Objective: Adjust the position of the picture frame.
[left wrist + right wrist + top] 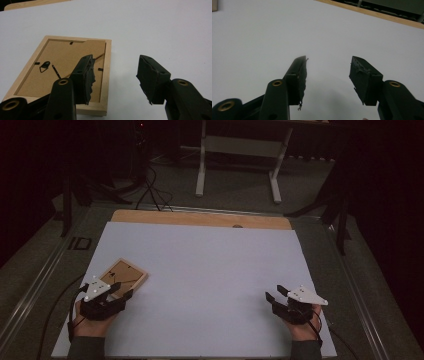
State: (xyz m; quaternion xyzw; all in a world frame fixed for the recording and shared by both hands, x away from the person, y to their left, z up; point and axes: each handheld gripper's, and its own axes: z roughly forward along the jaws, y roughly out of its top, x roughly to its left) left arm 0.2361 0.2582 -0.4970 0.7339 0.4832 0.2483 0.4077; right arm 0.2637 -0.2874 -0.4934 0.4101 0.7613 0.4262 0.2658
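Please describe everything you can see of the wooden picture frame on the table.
The picture frame lies flat, back side up, on the white sheet near its left edge. Its border looks like pale wood; the brown backing board seems to be fibreboard. The board carries a dark metal hanger, small black tabs and a thin stand leg. The left gripper hovers open at its near corner; one jaw overlaps the frame in the left gripper view, and contact cannot be told.

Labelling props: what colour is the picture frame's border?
Pale natural wood border; clearest in the left gripper view.

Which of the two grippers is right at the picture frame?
The left gripper: its open jaws reach over the corner of the wooden picture frame, which lies back-side up. The right gripper hovers, open, over the bare white sheet.
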